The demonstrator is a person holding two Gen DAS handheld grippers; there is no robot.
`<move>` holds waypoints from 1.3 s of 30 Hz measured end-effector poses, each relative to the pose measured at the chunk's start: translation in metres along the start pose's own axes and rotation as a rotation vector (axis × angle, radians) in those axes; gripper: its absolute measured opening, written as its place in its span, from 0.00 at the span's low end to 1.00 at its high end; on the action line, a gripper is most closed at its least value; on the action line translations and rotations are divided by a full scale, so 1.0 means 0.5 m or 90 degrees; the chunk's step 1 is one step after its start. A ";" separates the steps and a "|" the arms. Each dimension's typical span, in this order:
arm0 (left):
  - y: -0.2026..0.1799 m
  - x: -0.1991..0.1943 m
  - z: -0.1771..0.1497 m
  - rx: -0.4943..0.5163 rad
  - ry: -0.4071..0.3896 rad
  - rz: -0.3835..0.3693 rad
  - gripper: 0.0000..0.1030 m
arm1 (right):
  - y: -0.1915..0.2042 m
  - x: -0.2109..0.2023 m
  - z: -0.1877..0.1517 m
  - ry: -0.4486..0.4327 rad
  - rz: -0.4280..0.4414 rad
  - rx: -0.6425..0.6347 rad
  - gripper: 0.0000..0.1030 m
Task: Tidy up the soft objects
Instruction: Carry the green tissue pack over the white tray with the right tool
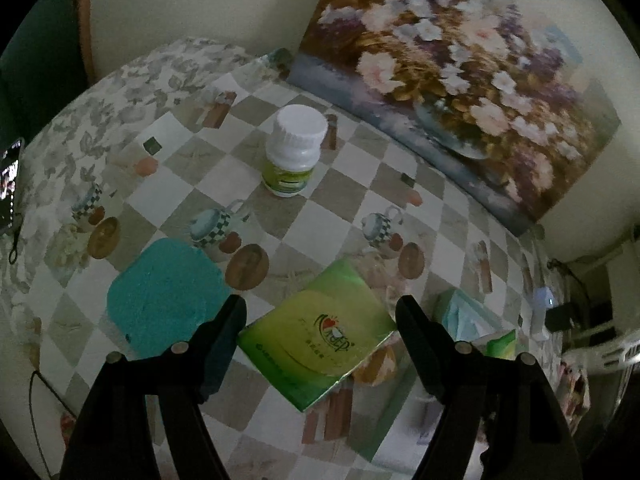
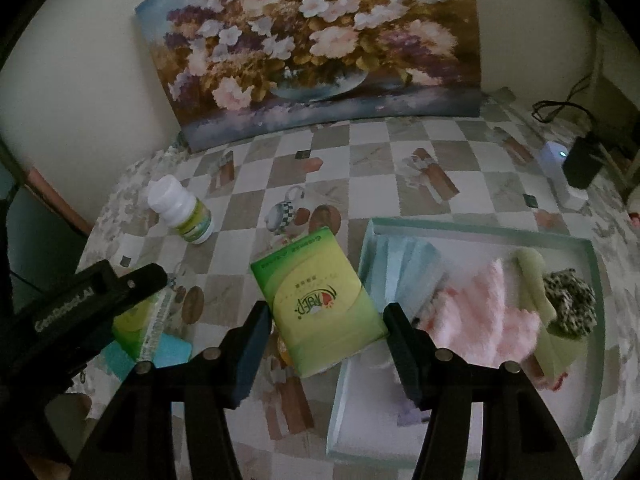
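The room is dim. A counter under a glossy checkered oilcloth printed with teapots and biscuits [image 2: 420, 160] meets a plain cream wall [image 2: 80, 60]. A large unframed canvas painting of pale flowers in a bowl [image 2: 312, 52] leans against that wall. At the far right stand a small white device with a lit dot [image 2: 554, 158] and a black cable [image 2: 560, 108].

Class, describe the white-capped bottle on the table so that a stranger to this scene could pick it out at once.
Start at the large flower painting leaning against the wall behind the checkered tablecloth. In front of its left end, beyond the green tissue pack, stands the bottle. It is the only upright container there: white, with a ribbed white cap and a green label.
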State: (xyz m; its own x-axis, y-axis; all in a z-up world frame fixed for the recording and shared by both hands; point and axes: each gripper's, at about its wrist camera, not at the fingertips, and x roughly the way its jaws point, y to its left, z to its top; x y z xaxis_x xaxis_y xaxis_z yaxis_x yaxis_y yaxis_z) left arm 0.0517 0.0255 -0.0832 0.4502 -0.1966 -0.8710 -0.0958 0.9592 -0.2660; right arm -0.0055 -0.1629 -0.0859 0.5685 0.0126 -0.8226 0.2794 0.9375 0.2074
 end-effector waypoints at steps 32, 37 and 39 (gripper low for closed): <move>-0.249 0.004 -0.212 0.334 0.072 -0.051 0.76 | -0.330 -0.056 -0.078 0.015 -0.224 0.295 0.59; -0.268 0.036 -0.242 0.364 0.117 -0.050 0.76 | -0.341 -0.049 -0.081 0.029 -0.235 0.304 0.59; -0.272 0.049 -0.252 0.373 0.137 -0.047 0.76 | -0.344 -0.042 -0.084 0.040 -0.236 0.305 0.59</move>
State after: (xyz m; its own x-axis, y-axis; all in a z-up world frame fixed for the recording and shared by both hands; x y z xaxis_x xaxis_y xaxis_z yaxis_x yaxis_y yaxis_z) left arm -0.0362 -0.1355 -0.1206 0.2428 -0.2444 -0.9388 0.4588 0.8816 -0.1109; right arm -0.0977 -0.3099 -0.1265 0.3240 -0.2502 -0.9124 0.7749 0.6234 0.1042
